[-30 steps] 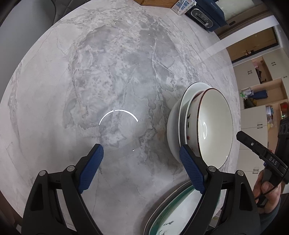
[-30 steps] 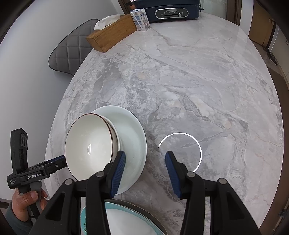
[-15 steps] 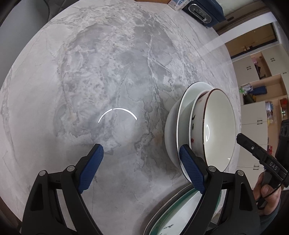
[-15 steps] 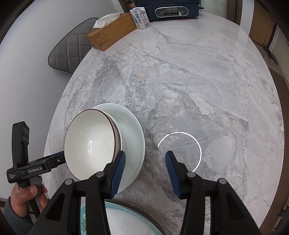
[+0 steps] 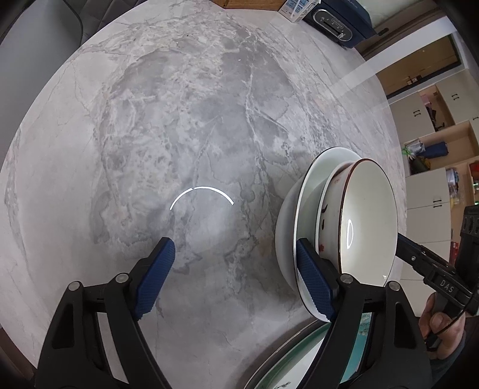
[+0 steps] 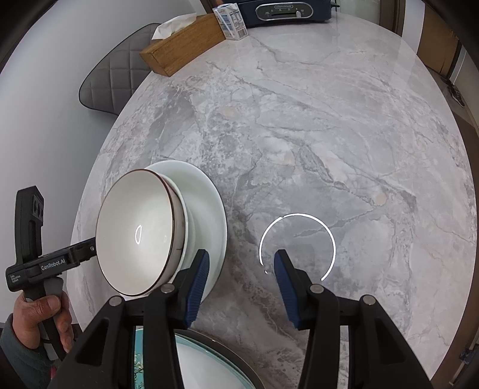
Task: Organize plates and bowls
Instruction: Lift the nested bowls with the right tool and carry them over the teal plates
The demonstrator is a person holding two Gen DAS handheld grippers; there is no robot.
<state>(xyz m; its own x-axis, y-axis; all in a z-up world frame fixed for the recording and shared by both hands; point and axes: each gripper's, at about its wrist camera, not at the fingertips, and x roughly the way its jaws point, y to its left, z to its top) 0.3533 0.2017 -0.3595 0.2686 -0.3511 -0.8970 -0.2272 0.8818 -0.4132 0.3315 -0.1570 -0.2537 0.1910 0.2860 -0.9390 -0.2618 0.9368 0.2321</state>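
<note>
The worktop is polished grey marble, glossy with reflections. The bowl looks like glazed, shiny ceramic, brown-rimmed. At upper left, a tissue box of matt wood.

A round grey marble table carried a long wooden tissue box, a small white milk carton just beside it, and a dark blue appliance at the far edge. A grey quilted chair stood behind, and white cabinets lined the wall.
</note>
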